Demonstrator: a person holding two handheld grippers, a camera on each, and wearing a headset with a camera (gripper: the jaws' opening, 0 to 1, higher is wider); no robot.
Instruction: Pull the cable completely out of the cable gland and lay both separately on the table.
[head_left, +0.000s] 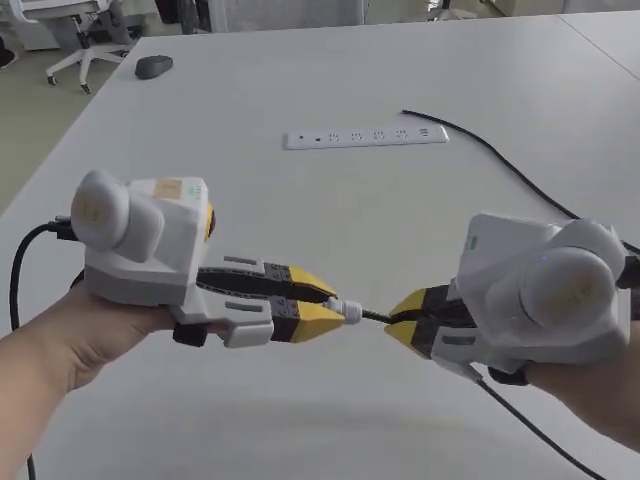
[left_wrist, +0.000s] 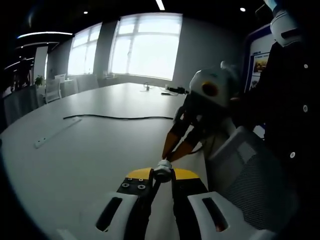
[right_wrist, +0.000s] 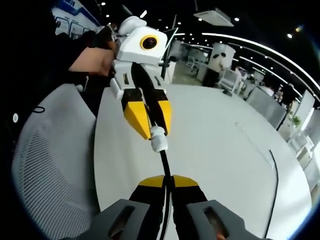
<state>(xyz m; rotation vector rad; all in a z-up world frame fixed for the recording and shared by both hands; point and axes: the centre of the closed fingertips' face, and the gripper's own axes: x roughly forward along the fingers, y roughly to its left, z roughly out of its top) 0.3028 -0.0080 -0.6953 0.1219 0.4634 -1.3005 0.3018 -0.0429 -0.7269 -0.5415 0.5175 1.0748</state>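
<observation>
The task is at its pulling stage, by my reading, and nothing has been laid down yet. The black cable (head_left: 375, 317) is not yet out of the white cable gland (head_left: 350, 312); the two are joined and held in the air above the worktop (head_left: 400, 220).

The left tongs (head_left: 335, 308) are closed narrow on the cable gland, which sticks out just past their yellow tips (the left gripper view has it right at the tips (left_wrist: 163, 167)). The right tongs (head_left: 398, 322) are pinched onto the cable itself, near the gland, with only a short bare stretch of cable between the two sets of tips. In the right gripper view the cable (right_wrist: 164, 165) runs straight from those tongs (right_wrist: 167, 181) up into the gland (right_wrist: 156, 139). Behind the right tongs the cable trails off toward the lower right of the head view.

How much cable is inside the gland cannot be told. What remains: draw the two apart until the cable comes free, then set each down on the worktop, apart from the other. A power strip (head_left: 365, 136) lies farther back on the worktop.
</observation>
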